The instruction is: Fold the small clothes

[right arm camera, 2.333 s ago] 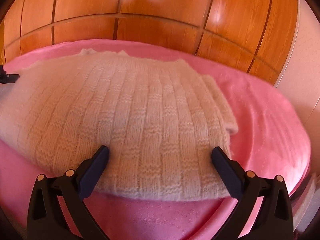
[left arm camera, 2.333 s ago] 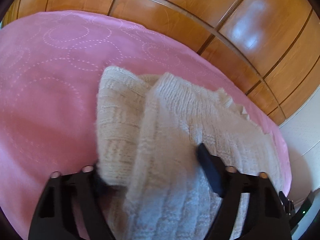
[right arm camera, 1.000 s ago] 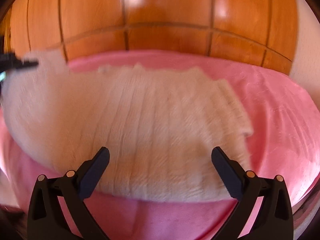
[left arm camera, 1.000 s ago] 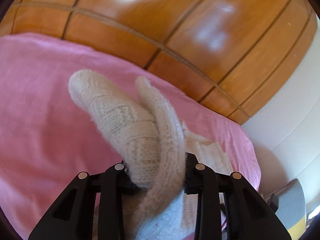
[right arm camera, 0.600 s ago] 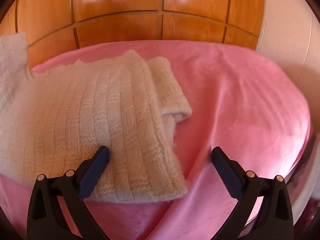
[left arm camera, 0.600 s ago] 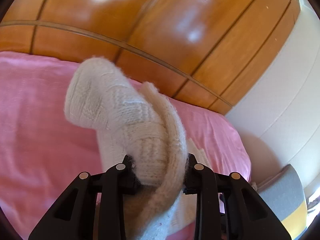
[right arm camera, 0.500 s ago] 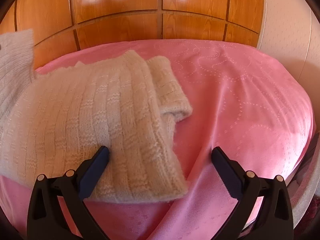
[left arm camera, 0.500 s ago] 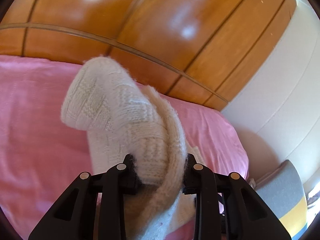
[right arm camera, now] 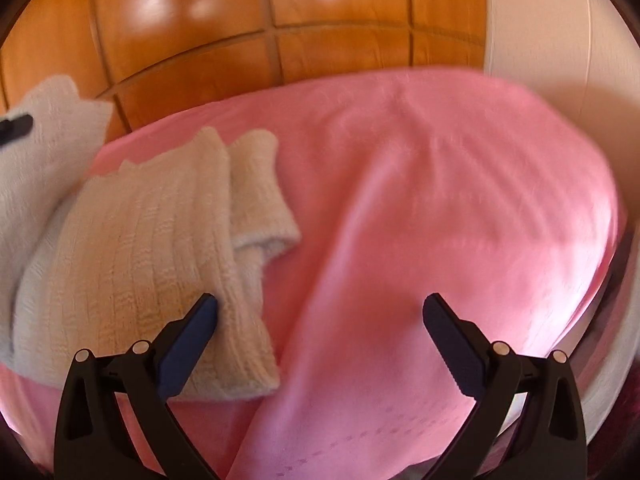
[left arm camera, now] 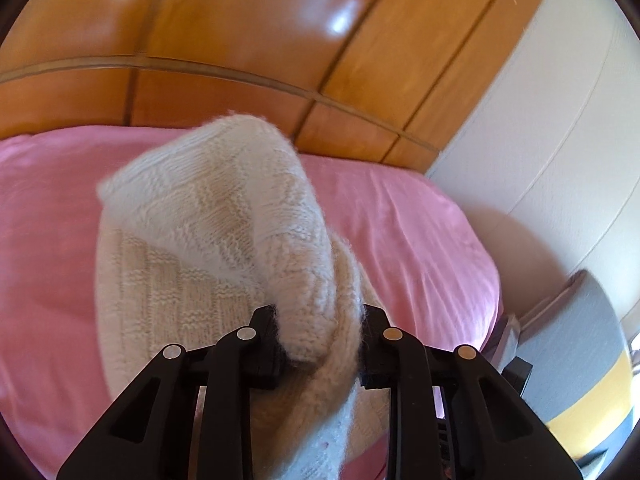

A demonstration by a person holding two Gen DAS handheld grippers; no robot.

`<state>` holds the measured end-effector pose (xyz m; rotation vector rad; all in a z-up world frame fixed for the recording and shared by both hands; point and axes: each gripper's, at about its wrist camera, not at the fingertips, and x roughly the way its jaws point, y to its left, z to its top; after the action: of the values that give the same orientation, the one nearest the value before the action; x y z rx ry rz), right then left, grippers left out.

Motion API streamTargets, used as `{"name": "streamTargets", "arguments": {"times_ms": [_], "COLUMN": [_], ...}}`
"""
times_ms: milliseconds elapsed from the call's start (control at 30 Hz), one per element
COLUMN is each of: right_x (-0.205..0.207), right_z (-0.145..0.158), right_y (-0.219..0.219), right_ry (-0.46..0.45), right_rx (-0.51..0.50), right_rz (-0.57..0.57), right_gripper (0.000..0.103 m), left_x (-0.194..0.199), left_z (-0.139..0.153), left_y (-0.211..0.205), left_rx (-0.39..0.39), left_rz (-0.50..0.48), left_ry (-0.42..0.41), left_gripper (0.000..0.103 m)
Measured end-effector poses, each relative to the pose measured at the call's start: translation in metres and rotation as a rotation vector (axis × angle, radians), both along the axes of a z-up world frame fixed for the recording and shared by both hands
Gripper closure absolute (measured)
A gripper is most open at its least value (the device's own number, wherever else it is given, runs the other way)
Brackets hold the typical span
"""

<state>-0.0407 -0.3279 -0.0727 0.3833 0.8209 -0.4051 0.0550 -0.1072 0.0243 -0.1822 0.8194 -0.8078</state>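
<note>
Left gripper [left arm camera: 320, 340] is seen clamped on a bunched fold of the cream knitted sweater [left arm camera: 224, 216]; its jaws are narrow, with the wool pressed between both pads, and the lifted fold is held up off the pink bedcover [left arm camera: 420, 240], arching above the fingers. From the right wrist view, the same lifted portion [right arm camera: 48, 152] is noted at the far left, raised against the wooden panelling [right arm camera: 240, 20], with a dark finger of the left gripper just visible at the frame edge. Right gripper [right arm camera: 320, 312] is recorded with its jaws spread wide and nothing between them; its left finger [right arm camera: 188, 344] is seen over the near right edge of the sweater, though contact cannot be confirmed, and its right finger is over bare bedcover [right arm camera: 440, 200]. The rest of the sweater is observed lying flat on the left half of the bed, with a short sleeve [right arm camera: 260, 196] folded out beside the body on its right side. A white wall [left arm camera: 540, 120] is noted to the right of the panelling, and a grey and yellow object [left arm camera: 592, 360] is seen beyond the bed's right edge. Some motion blur is present in the right wrist view.
</note>
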Motion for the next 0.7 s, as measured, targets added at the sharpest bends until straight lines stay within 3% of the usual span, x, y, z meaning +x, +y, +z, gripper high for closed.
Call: {"name": "streamTargets", "arguments": {"times_ms": [200, 300, 367, 467, 500, 567, 600, 633, 700], "right_x": [-0.001, -0.001, -0.004, -0.007, -0.01, -0.012, -0.013, -0.013, -0.014], "right_z": [-0.001, -0.003, -0.004, -0.006, -0.007, -0.007, -0.008, -0.008, -0.008], "right_y": [-0.002, 0.001, 0.003, 0.007, 0.009, 0.011, 0.011, 0.011, 0.011], "right_ry": [-0.007, -0.016, -0.021, -0.034, -0.039, -0.048, -0.053, -0.054, -0.052], "right_rx": [-0.028, -0.029, -0.035, -0.046, -0.048, -0.053, -0.056, -0.058, -0.058], "right_rz": [0.024, 0.022, 0.022, 0.028, 0.029, 0.03, 0.029, 0.028, 0.031], "right_gripper": [0.002, 0.002, 0.002, 0.002, 0.002, 0.002, 0.002, 0.002, 0.002], "left_x": [-0.014, -0.027, -0.037, -0.046, -0.049, -0.05, -0.052, -0.053, -0.056], "left_z": [-0.02, -0.029, -0.037, -0.042, -0.041, -0.036, -0.03, -0.024, -0.013], "left_y": [-0.054, -0.078, -0.094, -0.101, -0.098, -0.091, -0.082, -0.071, -0.052], "left_rx": [0.072, 0.102, 0.15, 0.188, 0.164, 0.096, 0.048, -0.005, -0.067], "left_rz": [-0.09, -0.149, -0.175, -0.195, -0.206, -0.233, -0.234, -0.227, -0.205], "left_ry": [-0.024, -0.048, -0.089, -0.117, -0.106, -0.063, -0.046, -0.047, -0.073], "left_gripper": [0.08, 0.089, 0.089, 0.088, 0.087, 0.062, 0.041, 0.033, 0.033]}}
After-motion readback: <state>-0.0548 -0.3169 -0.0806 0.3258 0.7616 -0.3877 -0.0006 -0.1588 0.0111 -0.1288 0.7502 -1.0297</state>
